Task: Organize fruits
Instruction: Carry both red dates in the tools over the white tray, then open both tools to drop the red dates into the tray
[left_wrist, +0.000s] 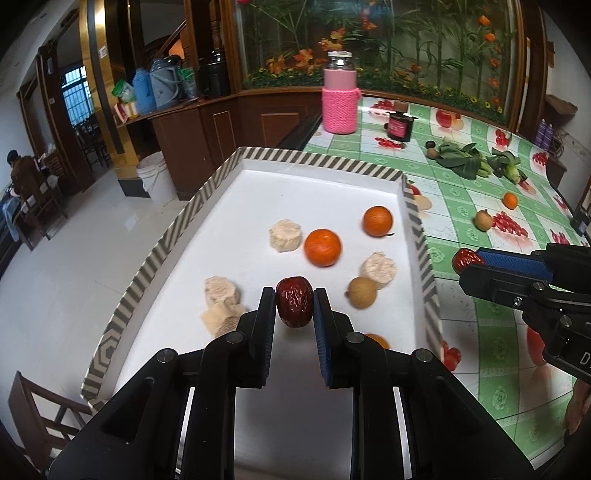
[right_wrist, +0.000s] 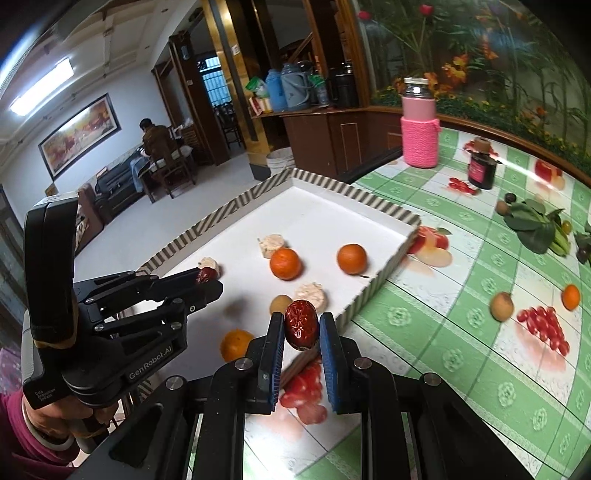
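Note:
My left gripper (left_wrist: 294, 297) is shut on a wrinkled red date (left_wrist: 294, 306) above the white tray with a striped rim (left_wrist: 317, 158). My right gripper (right_wrist: 301, 320) is shut on a second red date (right_wrist: 301, 330), over the tray's near right edge (right_wrist: 373, 291). Each gripper shows in the other view: the right gripper (left_wrist: 468, 265) beside the tray, the left gripper (right_wrist: 207, 277) above it. In the tray lie two oranges (left_wrist: 322, 247) (left_wrist: 377, 220), a longan (left_wrist: 361, 292) and several pale chunks (left_wrist: 284, 235). A third orange (right_wrist: 236, 345) lies near the front.
On the green checked tablecloth (right_wrist: 461, 258) lie a loose longan (right_wrist: 501, 305), a small orange (right_wrist: 570, 296) and leafy greens (right_wrist: 535, 229). A pink-sleeved bottle (right_wrist: 420, 125) and a dark jar (right_wrist: 482, 168) stand at the back. A person sits far off on the left (right_wrist: 155, 140).

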